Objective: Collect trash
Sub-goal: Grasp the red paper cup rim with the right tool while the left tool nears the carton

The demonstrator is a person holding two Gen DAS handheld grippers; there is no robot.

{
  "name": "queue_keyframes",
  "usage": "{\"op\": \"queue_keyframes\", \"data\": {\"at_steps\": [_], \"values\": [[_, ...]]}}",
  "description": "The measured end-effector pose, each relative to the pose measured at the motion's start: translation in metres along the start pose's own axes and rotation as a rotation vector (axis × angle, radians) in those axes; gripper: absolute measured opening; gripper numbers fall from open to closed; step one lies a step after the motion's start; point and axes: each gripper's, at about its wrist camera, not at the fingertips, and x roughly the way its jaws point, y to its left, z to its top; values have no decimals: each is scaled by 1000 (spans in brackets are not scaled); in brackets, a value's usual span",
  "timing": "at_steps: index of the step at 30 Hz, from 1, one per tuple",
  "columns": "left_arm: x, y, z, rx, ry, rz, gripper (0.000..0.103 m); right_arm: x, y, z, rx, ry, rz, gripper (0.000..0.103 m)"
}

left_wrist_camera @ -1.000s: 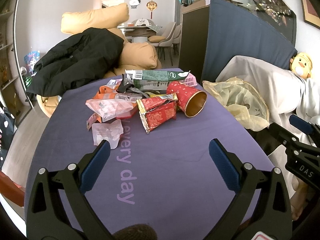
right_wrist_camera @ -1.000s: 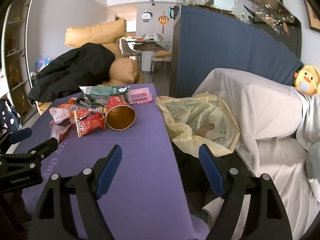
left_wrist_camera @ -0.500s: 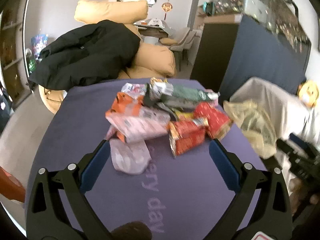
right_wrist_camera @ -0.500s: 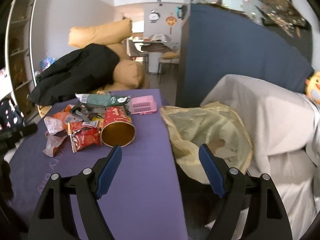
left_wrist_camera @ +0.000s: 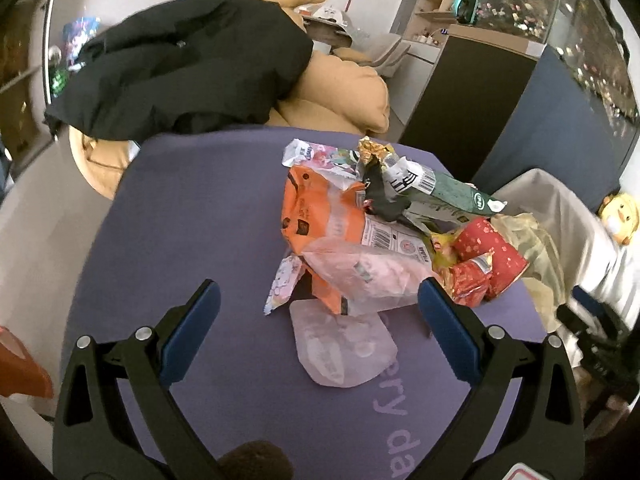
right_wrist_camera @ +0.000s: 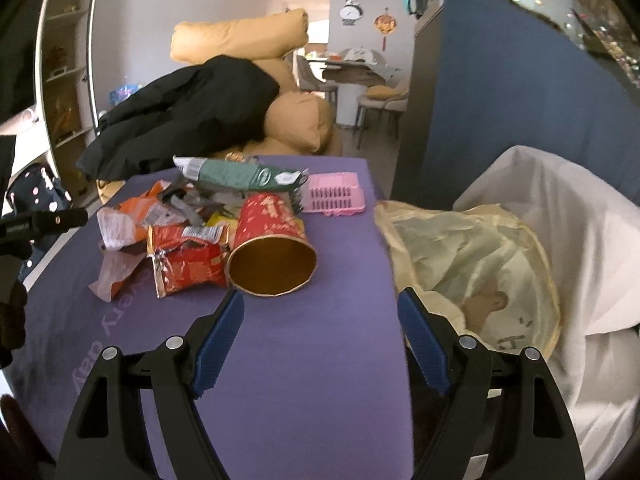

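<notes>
Both sets of jaws stand wide and hold nothing: your left gripper point(left_wrist_camera: 318, 322) hangs over the near edge of the litter, your right gripper point(right_wrist_camera: 320, 328) over bare cloth between the pile and the bag. Work downward in size. The purple cloth-covered table point(right_wrist_camera: 280, 380) carries everything, and the crumpled pale-yellow plastic bag point(right_wrist_camera: 472, 256) slumps just off its right edge, mouth toward the table, so keep that mouth in reach. In the heap, the red paper cup with gold lining point(right_wrist_camera: 270, 252) lies on its side, open end toward your right gripper; pinch one wall of the rim rather than spanning it. The orange foil snack packet point(left_wrist_camera: 320, 216) lies under the translucent pink wrapper point(left_wrist_camera: 372, 276). Nearest your left gripper sits a small clear plastic pouch point(left_wrist_camera: 340, 350), probably empty, though blur hides it; press down, then close slowly.
</notes>
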Motion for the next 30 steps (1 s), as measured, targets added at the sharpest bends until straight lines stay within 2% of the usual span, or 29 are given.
{"op": "queue_keyframes", "data": {"at_steps": [4,10,15,17,20,24,25,29,30], "values": [[10,-5,3,-6,39,-49,93,11,5,4,-5,14,42,75],[19,-11,7,-28,41,-42,89,46,28,30,-79,26,104,75],[20,-5,6,-28,64,-36,88,72,36,47,-170,23,49,75],[18,3,8,-58,60,-48,87,81,32,51,-165,51,57,75],[18,13,10,-104,59,-67,87,92,23,52,-118,111,114,75],[22,23,12,-143,65,-88,87,89,11,39,-64,133,139,75],[24,23,12,-146,69,-94,87,85,8,36,-51,130,152,66],[29,22,13,-162,80,-115,87,59,-4,35,-7,88,180,59],[30,21,15,-168,79,-122,86,51,-6,37,-3,70,181,33]]}}
